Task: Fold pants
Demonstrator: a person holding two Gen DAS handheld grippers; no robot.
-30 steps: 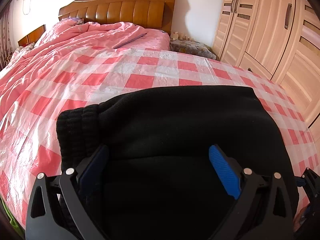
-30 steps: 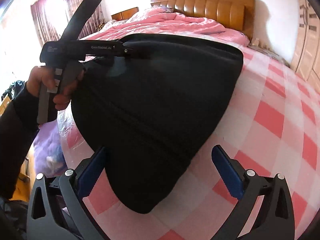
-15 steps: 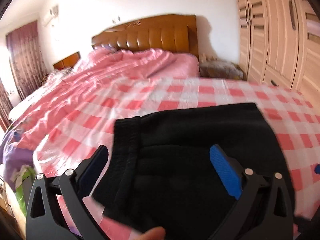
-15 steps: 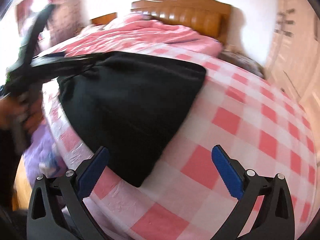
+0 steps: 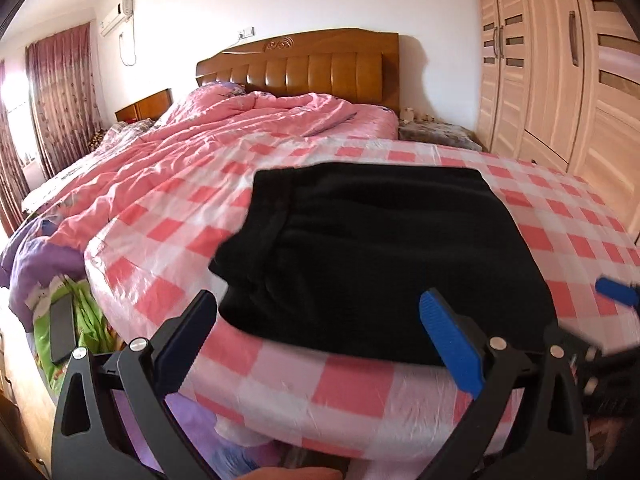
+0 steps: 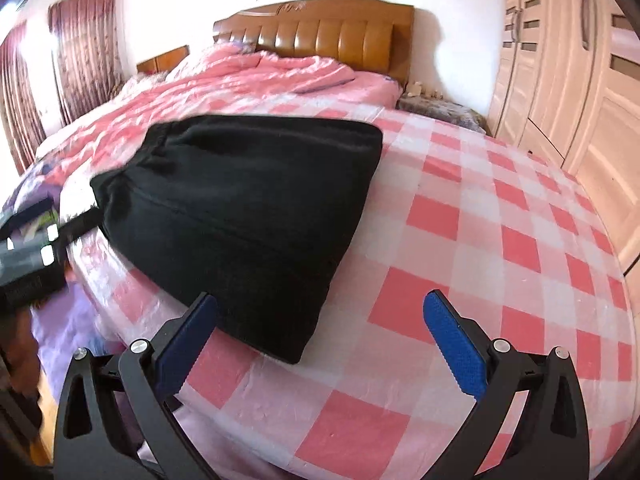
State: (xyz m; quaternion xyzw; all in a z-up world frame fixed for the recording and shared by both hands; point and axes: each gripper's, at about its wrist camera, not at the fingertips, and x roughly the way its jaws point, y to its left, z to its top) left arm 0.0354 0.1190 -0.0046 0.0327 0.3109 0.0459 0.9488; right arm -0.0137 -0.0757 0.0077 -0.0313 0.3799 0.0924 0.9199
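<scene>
The black pants lie folded in a compact bundle near the foot edge of the bed, the ribbed waistband at the left. They also show in the right wrist view. My left gripper is open and empty, drawn back just off the bed edge in front of the bundle. My right gripper is open and empty, in front of the bundle's near right corner. Part of the right gripper shows blurred at the right edge of the left wrist view. The left gripper shows blurred at the left of the right wrist view.
The bed has a pink checked plastic sheet and a rumpled pink quilt toward the wooden headboard. A wardrobe stands at the right. A phone lies on green cloth on the floor at the left.
Both grippers have pulled back from the pants toward the foot of the bed. The left gripper no longer hovers over the bundle. The pants lie flat and untouched.
</scene>
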